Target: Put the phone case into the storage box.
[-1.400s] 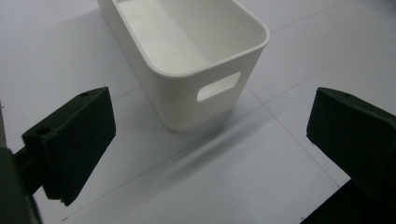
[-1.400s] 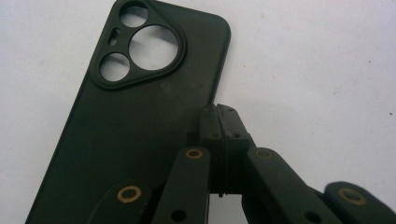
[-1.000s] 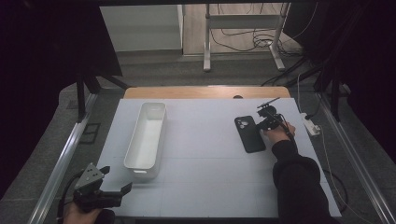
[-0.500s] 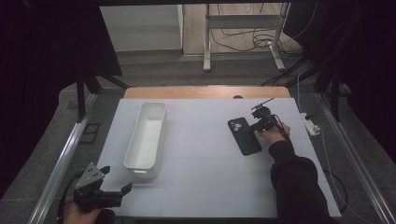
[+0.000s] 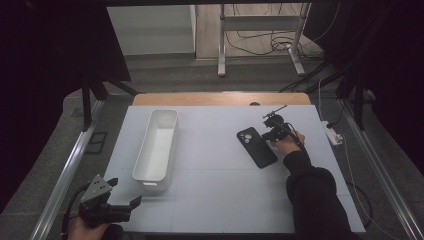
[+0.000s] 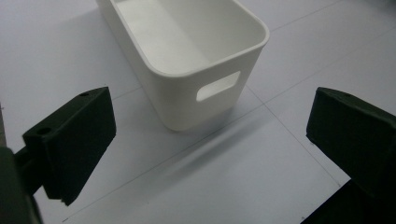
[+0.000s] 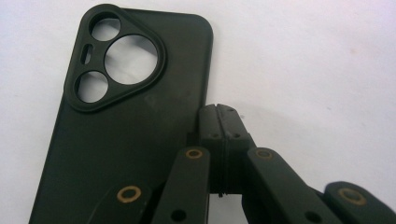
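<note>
Phone case (image 5: pixel 256 146), black, lies flat on the white bench (image 5: pixel 215 200) right of centre, camera cut-outs toward the far side. Right tool (image 5: pixel 270 134) sits at its right edge near the top, hand behind it. White bin (image 5: pixel 156 144) stands well apart to the left, long axis running away from the person. Left tool (image 5: pixel 122 205) hovers at the near left corner, just short of the bin's near end.

Left gripper view: bin (image 6: pixel 187 60) empty, handle slot facing the camera; both jaws spread wide, nothing between them.

Right gripper view: jaws pressed fully together, tips at the long edge of the case (image 7: pixel 116 130). Nothing gripped; whether the tips rest on the edge or just beside it is hard to say from this angle.

Step in hand looks like nudging or positioning the case with a closed tool, before any pickup. Next move likely calls for parting the jaws, getting one under the thin edge, then pinching and carrying toward the bin.
</note>
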### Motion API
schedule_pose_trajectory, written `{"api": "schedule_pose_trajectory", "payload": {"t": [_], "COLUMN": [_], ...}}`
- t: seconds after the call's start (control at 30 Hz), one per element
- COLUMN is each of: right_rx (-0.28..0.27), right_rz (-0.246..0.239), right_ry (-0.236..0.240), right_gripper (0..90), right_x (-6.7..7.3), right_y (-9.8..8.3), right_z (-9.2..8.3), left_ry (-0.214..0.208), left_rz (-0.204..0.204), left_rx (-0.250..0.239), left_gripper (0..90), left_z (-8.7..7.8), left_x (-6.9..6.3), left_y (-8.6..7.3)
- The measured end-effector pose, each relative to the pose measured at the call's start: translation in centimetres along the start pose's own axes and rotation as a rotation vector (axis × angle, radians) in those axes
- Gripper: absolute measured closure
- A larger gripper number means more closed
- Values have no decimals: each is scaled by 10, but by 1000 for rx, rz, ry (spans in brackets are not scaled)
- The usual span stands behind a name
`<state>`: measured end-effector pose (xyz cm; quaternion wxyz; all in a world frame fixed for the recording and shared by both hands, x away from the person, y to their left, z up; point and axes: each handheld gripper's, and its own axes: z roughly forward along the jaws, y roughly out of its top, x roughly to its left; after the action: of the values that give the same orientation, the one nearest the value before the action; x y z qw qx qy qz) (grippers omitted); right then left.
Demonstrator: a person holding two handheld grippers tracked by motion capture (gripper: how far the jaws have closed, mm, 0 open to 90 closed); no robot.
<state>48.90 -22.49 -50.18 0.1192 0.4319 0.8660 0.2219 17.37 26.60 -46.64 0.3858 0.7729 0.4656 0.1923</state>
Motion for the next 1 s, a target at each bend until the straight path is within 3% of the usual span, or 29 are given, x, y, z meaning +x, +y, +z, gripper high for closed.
{"api": "schedule_pose_trajectory", "payload": {"t": [0.27, 0.53, 1.0], "right_rx": [-7, -13, -16], "right_rz": [-33, -7, -22], "right_ry": [21, 19, 42], "right_gripper": [891, 868, 626], "right_x": [7, 6, 14], "right_y": [2, 2, 0], "right_z": [3, -4, -35], "left_ry": [0, 0, 0], "left_rz": [0, -1, 3], "left_rx": [-1, 0, 4], "left_gripper": [22, 22, 23], "left_z": [0, 0, 0], "left_x": [0, 0, 0], "left_y": [0, 0, 0]}}
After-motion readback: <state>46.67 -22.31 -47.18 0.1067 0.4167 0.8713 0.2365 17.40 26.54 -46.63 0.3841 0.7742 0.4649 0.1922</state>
